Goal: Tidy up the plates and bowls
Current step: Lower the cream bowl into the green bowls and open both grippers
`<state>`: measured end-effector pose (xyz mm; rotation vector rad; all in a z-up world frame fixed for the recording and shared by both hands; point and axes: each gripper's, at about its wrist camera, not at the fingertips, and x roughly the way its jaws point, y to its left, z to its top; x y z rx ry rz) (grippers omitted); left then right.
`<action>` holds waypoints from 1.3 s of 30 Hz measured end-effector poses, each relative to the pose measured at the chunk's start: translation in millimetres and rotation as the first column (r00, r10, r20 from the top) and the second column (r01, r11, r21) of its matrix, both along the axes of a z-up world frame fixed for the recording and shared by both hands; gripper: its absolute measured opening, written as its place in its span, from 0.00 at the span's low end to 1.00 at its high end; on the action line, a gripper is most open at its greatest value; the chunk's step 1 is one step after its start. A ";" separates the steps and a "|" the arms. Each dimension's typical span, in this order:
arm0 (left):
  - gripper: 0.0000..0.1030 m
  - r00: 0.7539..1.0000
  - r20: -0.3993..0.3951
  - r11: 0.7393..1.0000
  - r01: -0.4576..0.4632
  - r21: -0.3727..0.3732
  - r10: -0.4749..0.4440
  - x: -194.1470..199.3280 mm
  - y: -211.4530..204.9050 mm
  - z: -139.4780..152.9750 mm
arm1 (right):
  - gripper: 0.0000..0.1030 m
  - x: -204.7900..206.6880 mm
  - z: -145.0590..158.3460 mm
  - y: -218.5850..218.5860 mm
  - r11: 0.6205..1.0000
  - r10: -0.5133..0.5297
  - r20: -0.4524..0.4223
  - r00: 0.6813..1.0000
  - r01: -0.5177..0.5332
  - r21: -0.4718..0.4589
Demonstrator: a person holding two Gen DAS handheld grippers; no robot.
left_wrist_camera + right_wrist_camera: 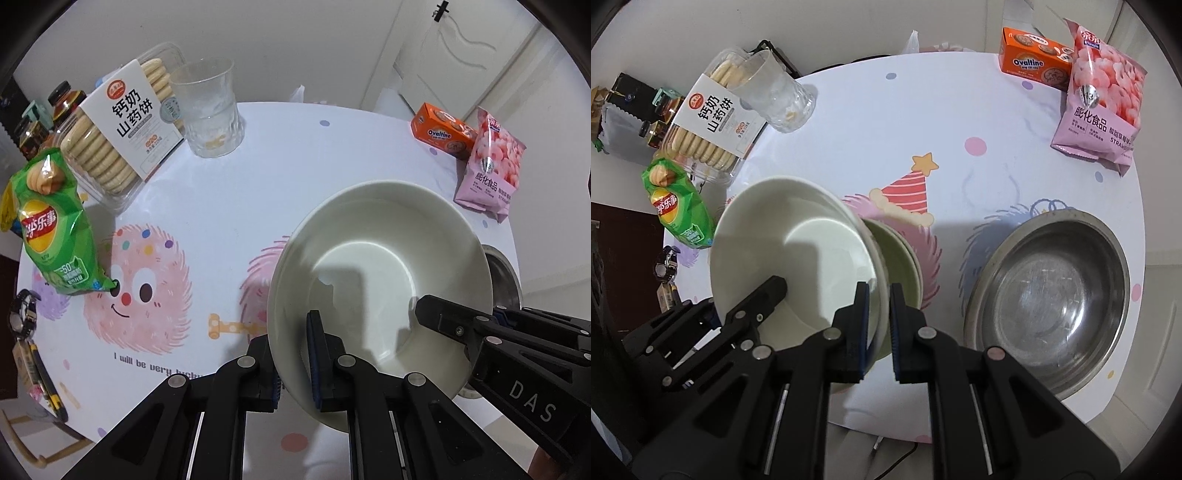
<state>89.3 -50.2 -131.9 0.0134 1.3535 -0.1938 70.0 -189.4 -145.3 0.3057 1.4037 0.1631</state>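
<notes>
A white bowl (369, 266) (805, 258) hangs tilted over the round table (258, 177) (886, 122), held by both grippers. My left gripper (291, 350) is shut on its near rim, one finger inside and one outside. My right gripper (879, 295) is shut on the opposite rim and comes in from the right in the left wrist view (436, 314). In the right wrist view the left gripper (775, 284) reaches in from the lower left. A green bowl (901, 258) sits just under and right of the white one; I cannot tell if they touch. Further right stands a steel bowl (1049, 295) (504, 273).
A biscuit box (110, 136), a clear glass (208, 107) and a green chip bag (55, 236) line the table's left side. An orange Ovaltine box (1034, 62) and a pink snack bag (1104, 96) stand at the far right. A wristwatch (24, 314) lies by the left edge.
</notes>
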 end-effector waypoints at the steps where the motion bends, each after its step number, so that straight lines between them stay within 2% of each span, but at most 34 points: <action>1: 0.11 1.000 -0.002 1.000 0.004 0.001 -0.004 0.4 -0.9 -0.5 | 0.12 0.0 -0.5 -0.8 1.000 -0.001 -0.002 1.000 0.001 -0.001; 19: 0.11 0.999 -0.047 1.000 0.024 0.020 -0.023 -2.8 -5.7 -22.7 | 0.11 -2.5 -24.0 -1.5 1.000 -0.002 -0.061 0.998 0.001 -0.011; 34: 0.11 0.998 -0.064 0.999 -0.023 -0.045 0.020 2.4 1.8 -30.1 | 0.12 1.6 -26.3 -0.6 1.000 -0.018 -0.063 0.998 0.017 -0.019; 39: 0.14 0.996 -0.075 0.997 -0.044 -0.070 0.038 3.4 4.8 -30.5 | 0.13 1.9 -29.6 -3.1 0.999 -0.032 -0.095 0.995 0.033 0.008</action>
